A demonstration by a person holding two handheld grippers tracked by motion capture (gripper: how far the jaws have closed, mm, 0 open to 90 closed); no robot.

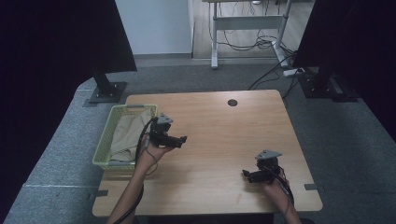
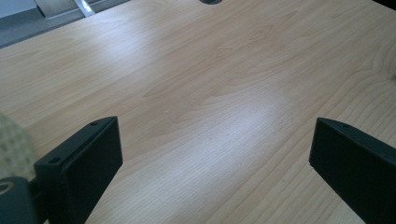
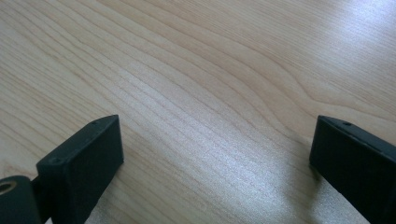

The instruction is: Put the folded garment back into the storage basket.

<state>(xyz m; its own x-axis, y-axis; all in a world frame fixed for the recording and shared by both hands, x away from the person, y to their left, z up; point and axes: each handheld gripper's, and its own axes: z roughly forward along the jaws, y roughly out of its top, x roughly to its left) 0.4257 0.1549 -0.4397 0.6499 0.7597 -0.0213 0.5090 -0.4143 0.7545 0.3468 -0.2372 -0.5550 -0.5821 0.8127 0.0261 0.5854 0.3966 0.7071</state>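
The yellow-green basket (image 1: 105, 135) sits at the left edge of the wooden table (image 1: 224, 135), with a beige cloth (image 1: 128, 133) lying inside it. The left gripper (image 1: 183, 138) hovers just beside the basket's right rim, jaws spread wide and pointing away from it over bare wood; in the left gripper view (image 2: 212, 158) a bit of the basket's mesh (image 2: 14, 147) shows at the left edge. The right gripper (image 1: 244, 173) is well apart from the basket, near the table's front right, jaws also wide apart (image 3: 215, 158), holding nothing.
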